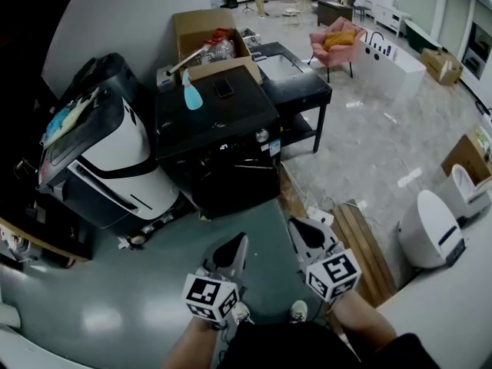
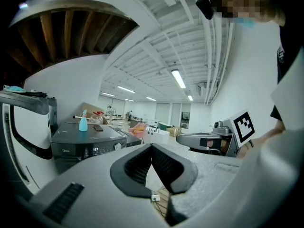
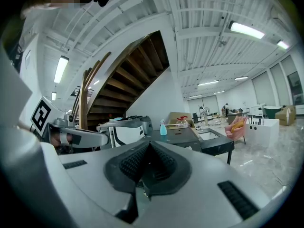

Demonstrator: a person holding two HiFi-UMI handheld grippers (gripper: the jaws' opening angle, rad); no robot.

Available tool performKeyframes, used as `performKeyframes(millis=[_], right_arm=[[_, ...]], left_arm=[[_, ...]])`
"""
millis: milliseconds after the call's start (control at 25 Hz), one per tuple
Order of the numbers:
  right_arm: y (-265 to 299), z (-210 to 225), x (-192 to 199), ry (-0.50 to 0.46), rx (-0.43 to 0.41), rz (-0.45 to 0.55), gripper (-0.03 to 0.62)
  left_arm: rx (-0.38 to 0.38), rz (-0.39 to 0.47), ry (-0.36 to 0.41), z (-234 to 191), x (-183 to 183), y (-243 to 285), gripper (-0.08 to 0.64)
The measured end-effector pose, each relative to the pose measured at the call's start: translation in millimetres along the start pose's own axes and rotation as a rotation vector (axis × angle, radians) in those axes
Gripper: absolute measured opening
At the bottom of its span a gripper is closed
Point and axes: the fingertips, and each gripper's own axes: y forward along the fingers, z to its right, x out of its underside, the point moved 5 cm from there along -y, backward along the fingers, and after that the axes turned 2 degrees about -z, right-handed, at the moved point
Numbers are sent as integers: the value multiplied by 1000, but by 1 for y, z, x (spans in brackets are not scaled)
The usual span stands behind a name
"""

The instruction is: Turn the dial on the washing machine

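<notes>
The black washing machine (image 1: 219, 141) stands ahead of me on the grey floor, its silver dial (image 1: 262, 135) at the right end of the front panel. In the left gripper view the dial (image 2: 117, 147) shows beside the lit display. My left gripper (image 1: 231, 250) and right gripper (image 1: 307, 233) hang side by side well short of the machine, above my shoes. Both are shut with nothing between the jaws. The left gripper's tips (image 2: 152, 146) point past the machine's right side; the right gripper's tips (image 3: 149, 144) point toward its top (image 3: 175, 137).
A blue spray bottle (image 1: 191, 94) and a phone (image 1: 224, 88) lie on the machine's lid. A white-and-black appliance (image 1: 100, 160) stands to its left, a cardboard box (image 1: 207, 41) behind, a black sink table (image 1: 296, 79) to its right. Wooden boards (image 1: 361, 244) lie at my right.
</notes>
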Motion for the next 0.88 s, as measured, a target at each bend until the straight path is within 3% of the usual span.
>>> performKeyframes(millis=[880], right_arm=[[-7,-22,7,-1,-23,-1,-3]], left_arm=[[-14,-3,-10,1,11,-27,4]])
